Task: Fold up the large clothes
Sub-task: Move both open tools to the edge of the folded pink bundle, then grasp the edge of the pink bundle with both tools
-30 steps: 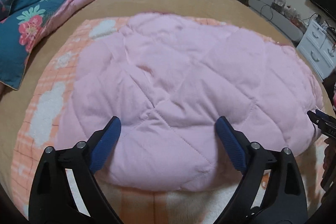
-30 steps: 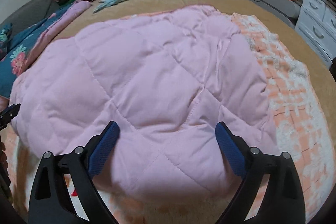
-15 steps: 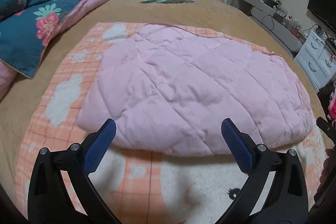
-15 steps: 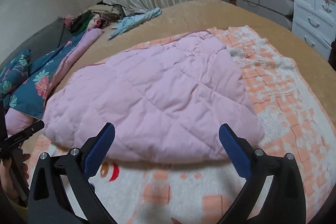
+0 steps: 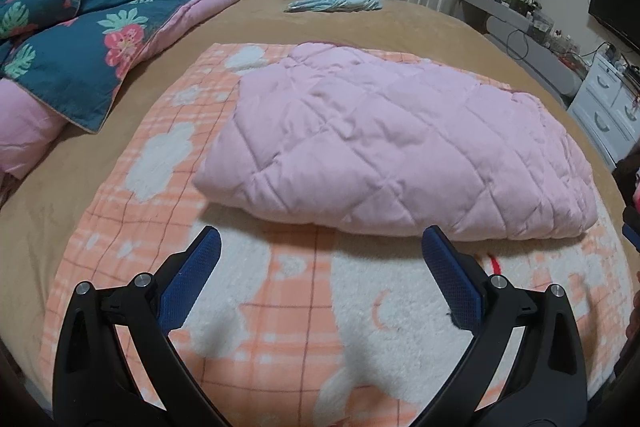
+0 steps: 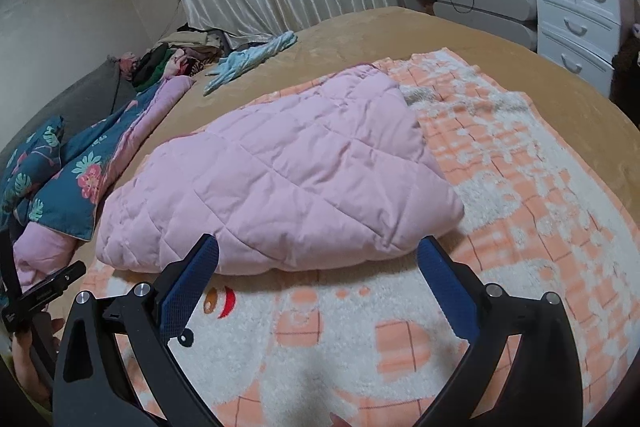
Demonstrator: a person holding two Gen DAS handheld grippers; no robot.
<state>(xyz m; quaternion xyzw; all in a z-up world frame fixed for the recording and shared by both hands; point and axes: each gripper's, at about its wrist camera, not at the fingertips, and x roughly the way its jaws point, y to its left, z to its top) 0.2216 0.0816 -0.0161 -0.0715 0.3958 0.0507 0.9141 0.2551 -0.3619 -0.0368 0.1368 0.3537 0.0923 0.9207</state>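
A pink quilted garment (image 5: 392, 143) lies folded into a thick pad on an orange-and-white fleece blanket (image 5: 280, 307) spread over the bed. In the left wrist view my left gripper (image 5: 320, 239) hovers open just short of the garment's near edge, with nothing between its blue pads. In the right wrist view the same garment (image 6: 280, 179) lies ahead, and my right gripper (image 6: 318, 247) stands open at its near edge, apart from it. The left gripper's black frame (image 6: 40, 295) shows at that view's left border, held by a hand.
A floral blue-and-pink duvet (image 5: 92, 47) is bunched at the left. A light blue garment (image 5: 332, 1) and a clothes pile (image 6: 176, 59) lie at the far end by the curtains. White drawers (image 6: 576, 7) and a grey shelf stand beyond the bed's right edge.
Both grippers have drawn back and risen from over the pink garment, which stays on the blanket. Their jaws widened slightly. More of the blanket shows in front of the garment.
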